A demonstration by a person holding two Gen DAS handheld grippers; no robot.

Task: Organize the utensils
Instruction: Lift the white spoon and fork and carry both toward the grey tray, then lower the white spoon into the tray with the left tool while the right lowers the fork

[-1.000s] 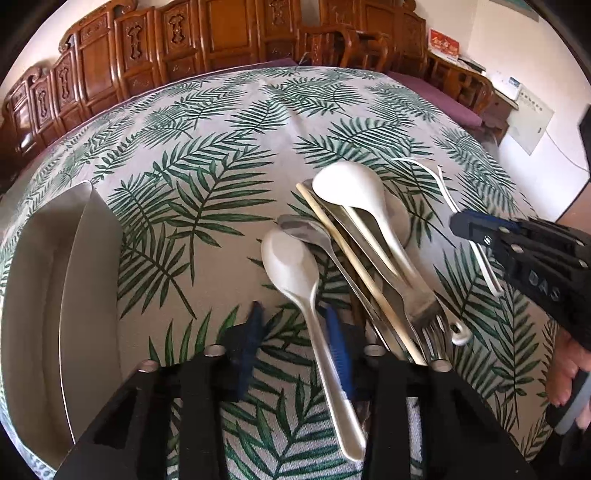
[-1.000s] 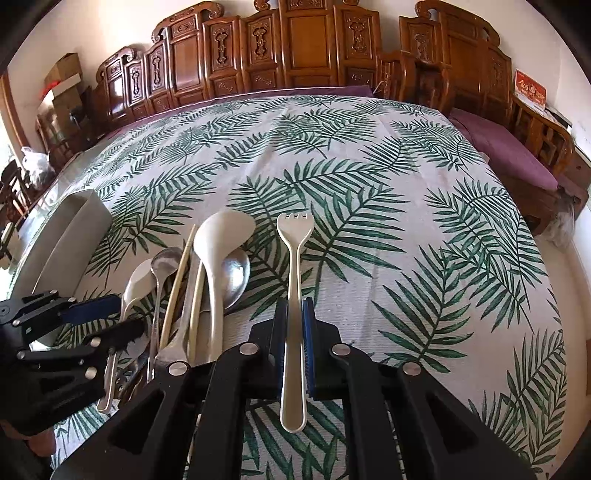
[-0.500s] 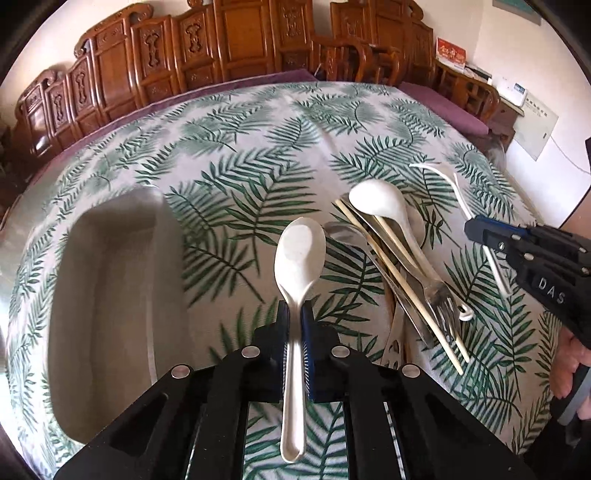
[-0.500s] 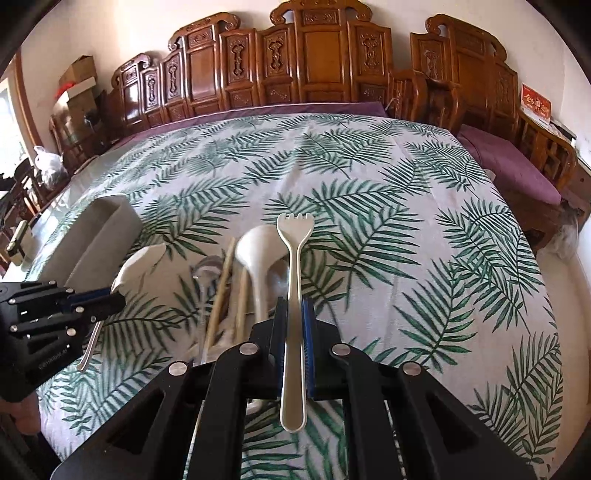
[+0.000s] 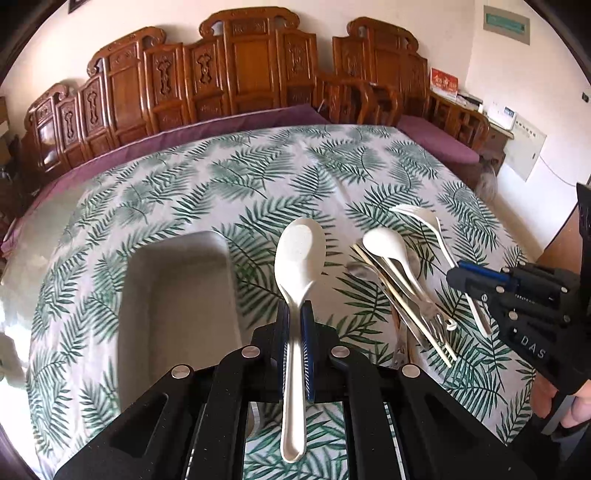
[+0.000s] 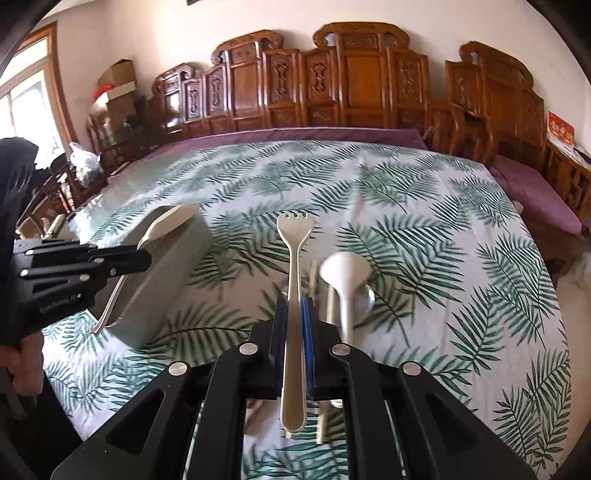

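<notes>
Left wrist: left gripper (image 5: 295, 328) clamped on spoon (image 5: 300, 251), tray (image 5: 177, 295) ahead-left; lower bowl-first, release inside; right gripper (image 6: 294, 325) pinches fork (image 6: 295, 229).

White letters "DAS" read on the black body of the right gripper (image 5: 466, 276), seen in left wrist view. Left gripper (image 6: 142, 257) body carries a small white print in right wrist view, too blurred to read. Red wall card (image 5: 444, 81) and green sign (image 5: 506, 23): text illegible.
</notes>
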